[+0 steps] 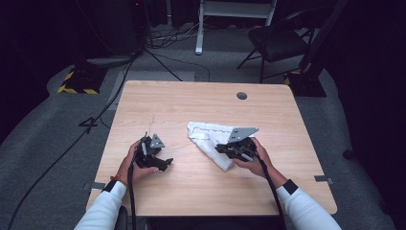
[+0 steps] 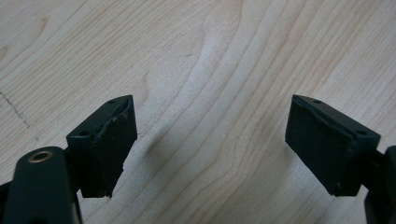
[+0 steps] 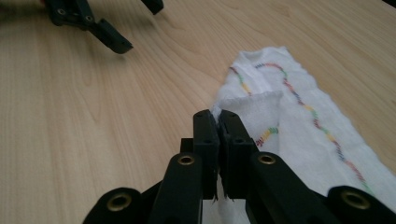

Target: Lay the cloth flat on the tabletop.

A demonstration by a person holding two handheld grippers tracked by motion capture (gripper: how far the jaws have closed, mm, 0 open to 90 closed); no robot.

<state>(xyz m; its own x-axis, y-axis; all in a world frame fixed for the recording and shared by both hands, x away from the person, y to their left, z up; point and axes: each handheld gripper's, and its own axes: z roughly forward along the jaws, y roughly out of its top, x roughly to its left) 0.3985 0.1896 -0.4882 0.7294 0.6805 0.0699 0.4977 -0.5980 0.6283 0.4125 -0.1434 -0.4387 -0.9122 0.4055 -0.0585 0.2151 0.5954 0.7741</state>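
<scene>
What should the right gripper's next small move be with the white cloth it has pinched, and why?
Probably carry the pinched corner across the cloth to finish a fold. The right gripper is shut on a corner of the white cloth, and that corner is already lifted and turned back over the rest, which lies flat on the table. The left gripper is open over bare wood, so it offers no help.

One white cloth [image 1: 209,139] lies on the one wooden table [image 1: 191,100]. Two grippers are over it: a left gripper [image 1: 160,163] and a right gripper [image 1: 222,148]. One dark chair [image 1: 277,40] stands on the floor beyond the table.
</scene>
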